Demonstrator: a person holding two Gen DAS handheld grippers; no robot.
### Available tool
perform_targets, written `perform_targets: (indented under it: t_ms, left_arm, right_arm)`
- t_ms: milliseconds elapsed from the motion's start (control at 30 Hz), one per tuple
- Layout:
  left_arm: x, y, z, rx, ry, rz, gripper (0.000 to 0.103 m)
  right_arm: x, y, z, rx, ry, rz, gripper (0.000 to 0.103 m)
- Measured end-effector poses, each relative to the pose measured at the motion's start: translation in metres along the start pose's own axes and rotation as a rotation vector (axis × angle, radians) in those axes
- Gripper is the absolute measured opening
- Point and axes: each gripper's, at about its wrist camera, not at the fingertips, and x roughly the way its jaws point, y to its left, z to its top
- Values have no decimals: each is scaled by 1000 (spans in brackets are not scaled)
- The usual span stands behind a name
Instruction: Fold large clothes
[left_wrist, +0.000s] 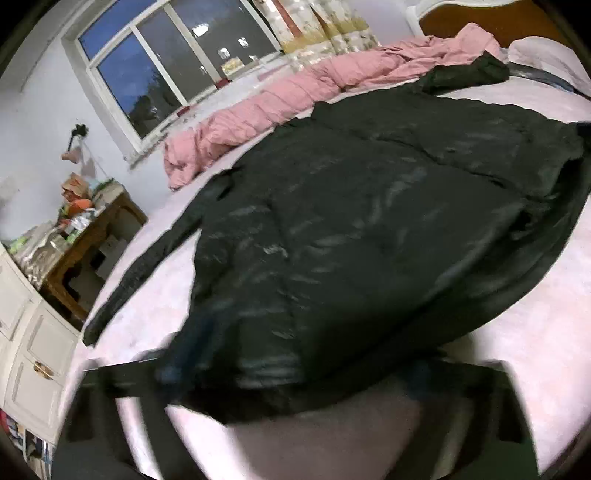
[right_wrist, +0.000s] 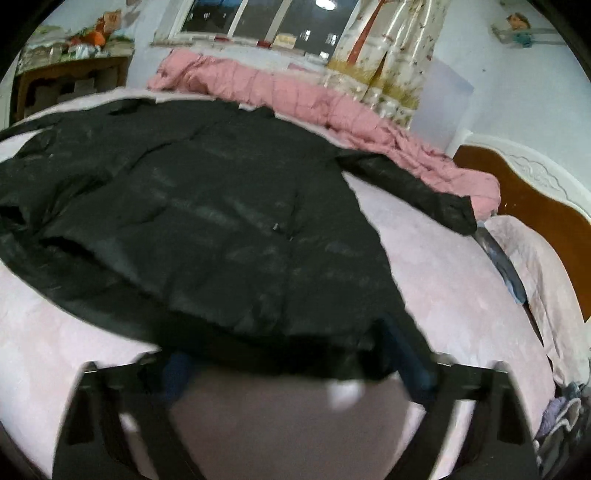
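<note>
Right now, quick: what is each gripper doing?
Left gripper: hem of black jacket between fingers; grip cannot be told.
Right gripper: same hem between fingers; grip cannot be told.

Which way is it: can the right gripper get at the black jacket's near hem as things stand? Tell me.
Probably yes. The right gripper sits right at the near hem of the black jacket, which lies spread on the bed with nothing else in between. Blur hides whether it already pinches the fabric.

Bare bed sheet (right_wrist: 461, 295): open right of black coat (right_wrist: 207, 229) and along near edge. Pink quilt (right_wrist: 295, 99) blocks far side; headboard (right_wrist: 535, 192), pillow (right_wrist: 535, 258) close right end.
</note>
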Motion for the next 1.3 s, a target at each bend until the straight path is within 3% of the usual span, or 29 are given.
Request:
perform_targets:
  t_ms: [33,67,133,267,367,433,533,667,800,900,1033,1167,1200,1233,1267,1300]
  left_arm:
    - [2,3,0,0,2,2,33]
    - [3,7,0,-13,3,-11,8]
    - [-6,15,-2,-48,-20,-43,6]
    - [-47,29,-4,-77,-96,-36,5]
    - [-71,42,-6,-107,-92,-85,6]
    - [-78,48,-1,-116,-84,-114,6]
    - [-71,56,20,-134,-99,-96,7]
    - [-20,73,65,-161,-51,-114,9]
    - [37,70,86,-155,64,-152,9]
    - [74,60,83,-141,147,-176,9]
    - [99,49,72,-145,178,-192,11]
    - [96,43,66,-133,104,-139,15]
    - [93,43,67,-126,87,-129,21]
    - [86,44,68,-121,55,-117,29]
    - [76,45,69,-125,12,-97,56]
    - [66,48,69,-141,-27,-65,81]
  right_arm:
    - [1,-1,1,-4,1,4,30]
    - [4,-4,1,-9,6,16,22]
    - [1,-9,-2,-3,-6,49,8]
    - [-32,-13,-8,21,-42,110,6]
    - [-66,-13,-15,0,-88,87,6]
    - [-81,-17,-14,6,-99,82,6]
    - [-85,-23,4,40,-113,86,6]
    - [-52,-28,52,74,-123,40,6]
    - [16,-32,92,118,-27,81,6]
    - [56,-25,98,113,40,108,6]
    - [84,-22,88,136,85,139,6]
    - [90,-30,84,178,76,173,9]
    - [89,-33,83,196,66,176,17]
    - [86,-37,82,211,50,169,31]
    - [81,-40,81,225,33,154,41]
    - [74,-44,80,243,1,129,68]
